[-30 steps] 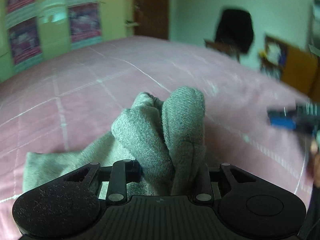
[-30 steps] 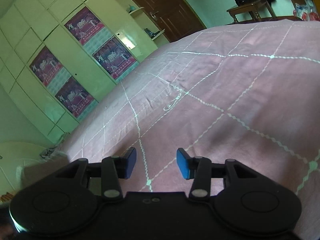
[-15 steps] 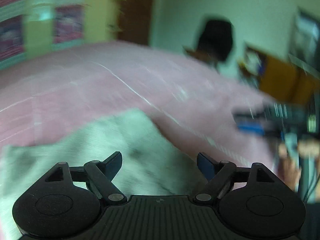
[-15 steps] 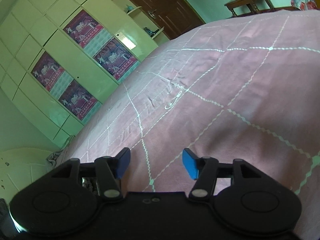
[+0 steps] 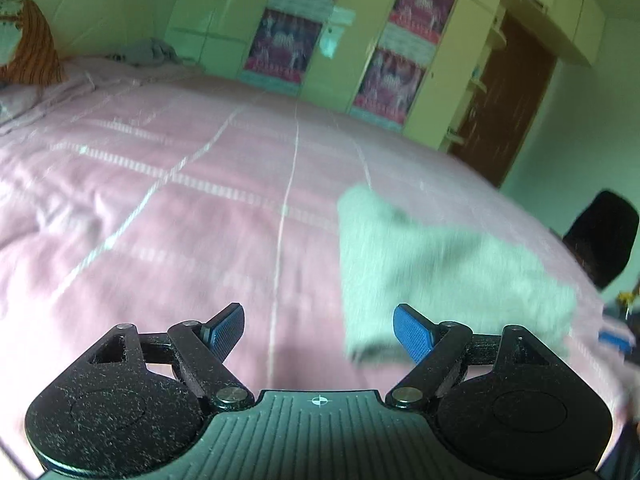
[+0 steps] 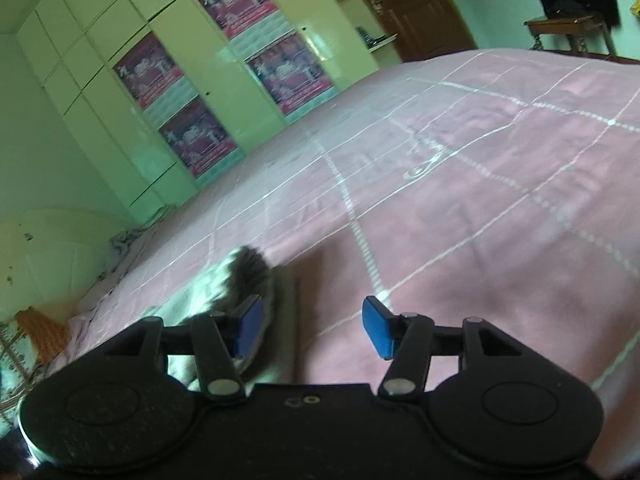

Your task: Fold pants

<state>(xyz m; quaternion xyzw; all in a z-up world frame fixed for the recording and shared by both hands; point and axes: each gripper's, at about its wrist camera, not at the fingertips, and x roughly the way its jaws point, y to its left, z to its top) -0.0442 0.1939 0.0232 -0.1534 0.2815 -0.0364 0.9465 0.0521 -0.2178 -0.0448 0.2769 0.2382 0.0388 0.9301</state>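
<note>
The grey pants [image 5: 448,272] lie folded into a flat bundle on the pink bedspread [image 5: 180,208], to the right of and beyond my left gripper [image 5: 318,330], which is open and empty above the bed. In the right wrist view the pants [image 6: 224,292] show blurred at the lower left, behind the left finger. My right gripper [image 6: 312,330] is open and empty over the bedspread [image 6: 480,184]. A blue pad of the right gripper [image 5: 616,340] shows at the far right of the left wrist view.
Cream wardrobe doors with posters [image 5: 288,40] stand beyond the bed. A brown door [image 5: 508,104] is at the right. Pillows and an orange cloth [image 5: 32,52] lie at the head of the bed. A wooden side table [image 6: 568,32] stands past the bed's far edge.
My left gripper opened and let go of the grey pants, then swung left away from them. The pants now lie on the bed. My right gripper turned left toward the pants.
</note>
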